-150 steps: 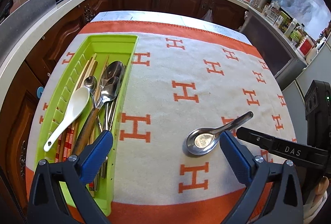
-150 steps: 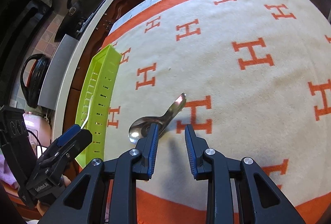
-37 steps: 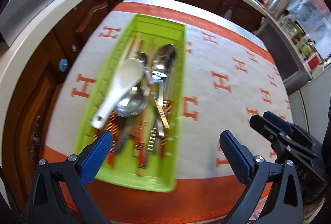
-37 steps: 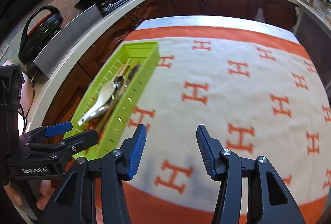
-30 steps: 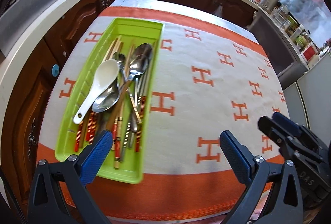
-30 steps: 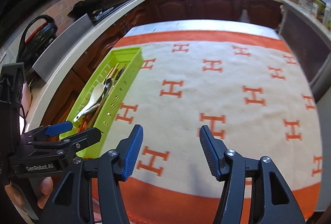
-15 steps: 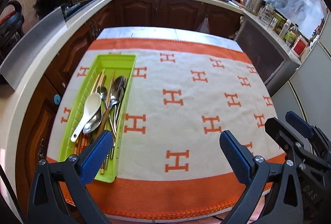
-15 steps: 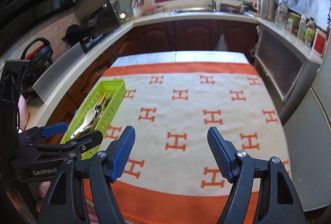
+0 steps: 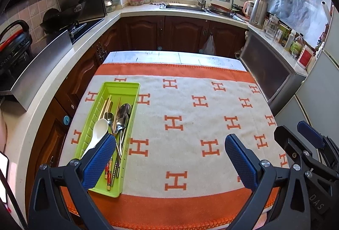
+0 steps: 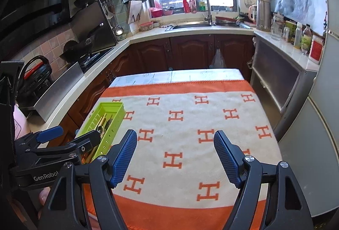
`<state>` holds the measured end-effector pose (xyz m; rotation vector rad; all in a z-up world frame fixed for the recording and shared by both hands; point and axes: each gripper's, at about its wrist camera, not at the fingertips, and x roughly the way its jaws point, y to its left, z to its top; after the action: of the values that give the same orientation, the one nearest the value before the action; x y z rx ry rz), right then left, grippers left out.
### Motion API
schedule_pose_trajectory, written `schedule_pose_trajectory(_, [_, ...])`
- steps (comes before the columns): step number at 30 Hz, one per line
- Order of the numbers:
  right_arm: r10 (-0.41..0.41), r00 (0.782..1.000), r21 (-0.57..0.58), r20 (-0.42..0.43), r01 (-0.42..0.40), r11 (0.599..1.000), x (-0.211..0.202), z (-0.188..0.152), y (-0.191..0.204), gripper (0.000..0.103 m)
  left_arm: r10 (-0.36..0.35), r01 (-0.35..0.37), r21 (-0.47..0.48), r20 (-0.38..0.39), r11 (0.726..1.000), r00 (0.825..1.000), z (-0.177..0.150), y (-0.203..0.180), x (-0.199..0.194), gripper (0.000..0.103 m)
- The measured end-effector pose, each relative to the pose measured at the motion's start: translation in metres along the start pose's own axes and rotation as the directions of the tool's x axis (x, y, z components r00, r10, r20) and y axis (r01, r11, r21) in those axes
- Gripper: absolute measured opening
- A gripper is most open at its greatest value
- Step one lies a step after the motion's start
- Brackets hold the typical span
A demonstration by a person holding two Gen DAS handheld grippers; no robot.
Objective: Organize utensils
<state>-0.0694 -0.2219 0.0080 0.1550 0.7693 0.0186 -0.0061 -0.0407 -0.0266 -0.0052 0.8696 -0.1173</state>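
A lime-green utensil tray [image 9: 118, 84] lies on the left side of a cream and orange cloth [image 9: 190, 115] with an H pattern. In it are a white spoon [image 9: 99, 128], metal spoons [image 9: 124, 110] and red-ended chopsticks [image 9: 108, 174]. My left gripper [image 9: 170, 140] hangs open above the table's near edge, its left finger over the tray's near end, with nothing between the fingers. My right gripper [image 10: 175, 135] hovers over the near middle of the cloth with its jaws opening wide and nothing between them. The tray [image 10: 112, 105] lies to its left.
A kitchen counter [image 9: 53, 73] with a stove runs close along the table's left side. A sink [image 9: 184, 7] sits at the back, and grey cabinets [image 9: 273, 77] and a fridge stand on the right. A person's fingers [image 10: 44, 196] hold the left gripper.
Both grippers have risen and drawn back from the table, so more of the kitchen shows. The right jaws have widened. The metal spoon that lay on the cloth is now gone from it.
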Motion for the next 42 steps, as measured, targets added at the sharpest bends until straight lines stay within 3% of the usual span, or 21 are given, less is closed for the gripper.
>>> schedule_pose_trajectory(9, [-0.023, 0.999, 0.012, 0.027, 0.023, 1.000, -0.016, -0.002, 0.000, 0.076, 0.031, -0.031, 0.006, 0.035, 1.000, 0.999, -0.002, -0.004, -0.007, 0.102])
schedule_pose_trajectory(42, [-0.038, 0.999, 0.017, 0.019, 0.037, 0.999, -0.015, -0.009, -0.002, 0.076, 0.048, -0.048, -0.006, 0.011, 0.999, 0.999, -0.008, -0.004, -0.006, 0.102])
